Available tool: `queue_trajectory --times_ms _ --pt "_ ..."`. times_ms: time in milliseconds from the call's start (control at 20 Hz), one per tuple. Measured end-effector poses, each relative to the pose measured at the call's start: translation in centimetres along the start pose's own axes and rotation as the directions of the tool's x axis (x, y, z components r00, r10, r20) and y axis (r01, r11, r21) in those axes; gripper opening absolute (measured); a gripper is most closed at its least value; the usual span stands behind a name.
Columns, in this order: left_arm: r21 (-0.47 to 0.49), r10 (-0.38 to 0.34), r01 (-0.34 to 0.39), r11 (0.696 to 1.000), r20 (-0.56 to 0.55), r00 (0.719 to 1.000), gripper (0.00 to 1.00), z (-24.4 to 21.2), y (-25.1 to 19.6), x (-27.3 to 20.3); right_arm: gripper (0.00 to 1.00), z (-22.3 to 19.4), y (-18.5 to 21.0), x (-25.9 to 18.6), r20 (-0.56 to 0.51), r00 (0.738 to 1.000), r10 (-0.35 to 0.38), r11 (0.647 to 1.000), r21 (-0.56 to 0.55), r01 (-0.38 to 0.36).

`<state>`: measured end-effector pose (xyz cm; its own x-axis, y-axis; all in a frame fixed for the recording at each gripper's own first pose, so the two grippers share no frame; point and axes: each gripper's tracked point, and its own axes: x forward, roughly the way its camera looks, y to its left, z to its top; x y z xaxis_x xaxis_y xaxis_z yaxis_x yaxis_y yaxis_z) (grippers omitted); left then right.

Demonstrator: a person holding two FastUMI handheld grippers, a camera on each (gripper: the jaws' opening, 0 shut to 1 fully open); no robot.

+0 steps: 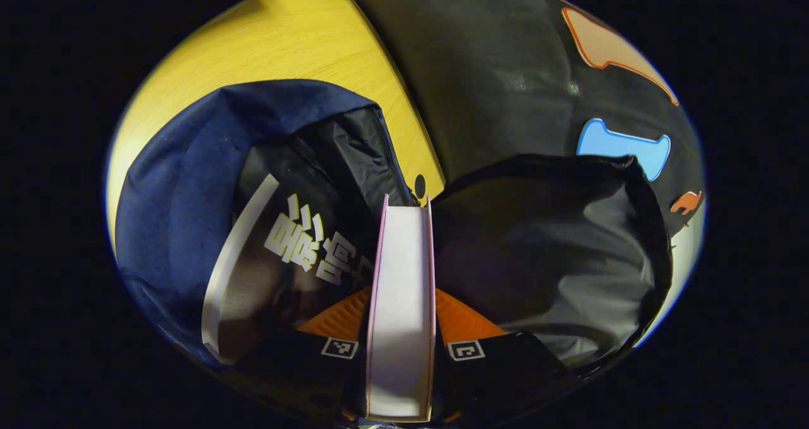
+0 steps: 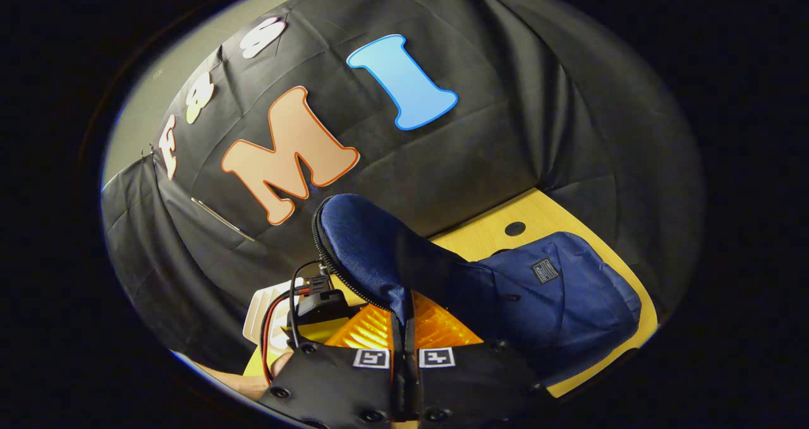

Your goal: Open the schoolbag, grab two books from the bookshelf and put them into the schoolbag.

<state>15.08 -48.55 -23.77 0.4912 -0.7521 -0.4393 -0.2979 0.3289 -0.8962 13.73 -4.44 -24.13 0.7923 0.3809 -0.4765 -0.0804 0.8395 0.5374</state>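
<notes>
In the left gripper view, the left tongs (image 1: 401, 353) were clamped on a pale book (image 1: 402, 290), one finger on each cover, page edges facing us. We saw the book standing upright, its far end down inside the open mouth of the blue schoolbag (image 1: 183, 182). Just left of it inside the bag lay a dark book (image 1: 278, 252) with white lettering, tilted. The bag's grey lining (image 1: 556, 258) spread out to the right. Beyond the bag was the yellow wood bench (image 1: 284, 43), then the black cloth wall.

In the right gripper view, the right tongs (image 2: 404, 353) were nearly closed, pinching the zippered edge of the schoolbag's flap (image 2: 373, 246) and holding it up. The bag's body (image 2: 562, 290) lay on the bench (image 2: 537, 214) to the right, label patch up. Left of the tongs we saw a black device with wires (image 2: 316, 302) and something white behind it, too hidden to name. The cloth wall stood behind.
</notes>
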Motion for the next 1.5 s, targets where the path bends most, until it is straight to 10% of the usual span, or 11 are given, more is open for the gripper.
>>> queue_trajectory --times_ms 250,350,500,800,1000,1250,1500 --pt "0.130 0.072 -0.063 0.989 -0.064 0.995 0.38 -0.4 -0.1 -0.7 0.03 0.0 -0.7 0.0 0.005 1.000 -0.011 1.000 0.017 0.011" --pt "0.306 0.174 -0.148 0.940 -0.058 0.983 0.51 0.4 1.1 -2.9 0.03 -0.6 -0.9 0.5 -0.005 1.000 -0.022 0.999 0.032 0.022" --pt "0.552 0.261 -0.248 0.796 0.055 0.964 0.64 3.8 1.8 -5.7 0.03 -1.9 -1.3 1.1 -0.031 0.999 -0.036 0.999 0.020 0.037" --pt "0.822 0.229 -0.401 0.405 0.334 0.915 0.94 9.9 -1.6 -14.0 0.03 -4.8 -0.5 1.9 -0.079 0.996 -0.042 0.999 -0.036 0.039" --pt "0.838 0.114 -0.471 0.275 0.458 0.882 0.95 11.7 -4.9 -20.1 0.03 -6.5 0.0 2.4 -0.104 0.993 -0.060 0.995 -0.084 0.052" --pt "0.805 0.010 -0.545 0.235 0.559 0.829 0.97 13.3 -7.7 -28.6 0.08 -9.7 0.8 2.9 -0.144 0.986 -0.088 0.987 -0.144 0.067" --pt "0.753 -0.046 -0.584 0.304 0.624 0.780 0.96 13.9 -7.5 -34.5 0.66 -12.9 0.9 1.5 -0.167 0.971 -0.171 0.959 -0.252 0.126"
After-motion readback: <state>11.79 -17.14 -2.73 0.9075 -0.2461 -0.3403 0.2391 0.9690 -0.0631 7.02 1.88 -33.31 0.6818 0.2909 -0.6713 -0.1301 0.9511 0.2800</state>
